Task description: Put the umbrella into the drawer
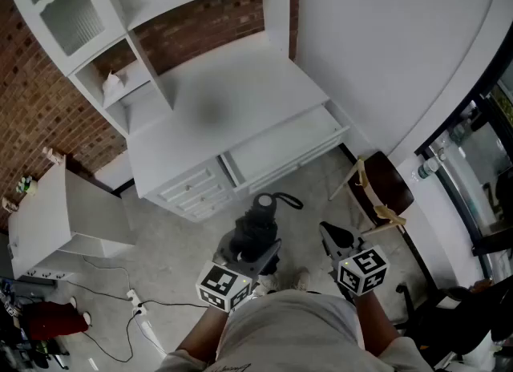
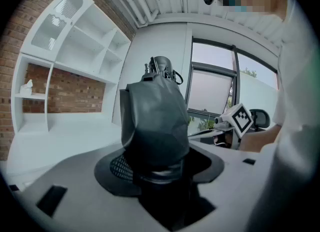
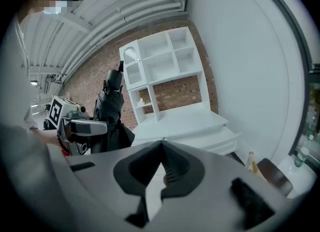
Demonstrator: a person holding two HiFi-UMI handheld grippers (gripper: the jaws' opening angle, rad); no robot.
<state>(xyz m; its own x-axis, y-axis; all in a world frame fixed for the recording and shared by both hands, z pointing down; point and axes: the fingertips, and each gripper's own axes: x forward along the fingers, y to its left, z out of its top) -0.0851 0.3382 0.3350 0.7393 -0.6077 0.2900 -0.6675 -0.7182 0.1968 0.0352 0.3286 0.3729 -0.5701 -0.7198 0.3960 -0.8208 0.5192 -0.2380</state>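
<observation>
A black folded umbrella (image 1: pixel 255 224) stands upright in my left gripper (image 1: pixel 258 252), whose jaws are shut on its lower end; its strap loop (image 1: pixel 282 200) hangs off the top. In the left gripper view the umbrella (image 2: pixel 155 121) fills the middle, between the jaws of the left gripper (image 2: pixel 157 173). My right gripper (image 1: pixel 330 234) is just to the right of it, shut and holding nothing; in its own view the right gripper (image 3: pixel 161 146) has its fingertips closed together. Ahead, the drawer (image 1: pixel 282 147) of the white desk (image 1: pixel 224 98) stands pulled out and empty. The drawer (image 3: pixel 220 138) also shows in the right gripper view.
A white hutch (image 1: pixel 96 10) rises behind the desk against a brick wall. A dark wooden chair (image 1: pixel 383 190) stands at the right by the white wall. A low white cabinet (image 1: pixel 48 222) is at the left, with a power strip and cables (image 1: pixel 135 310) on the floor.
</observation>
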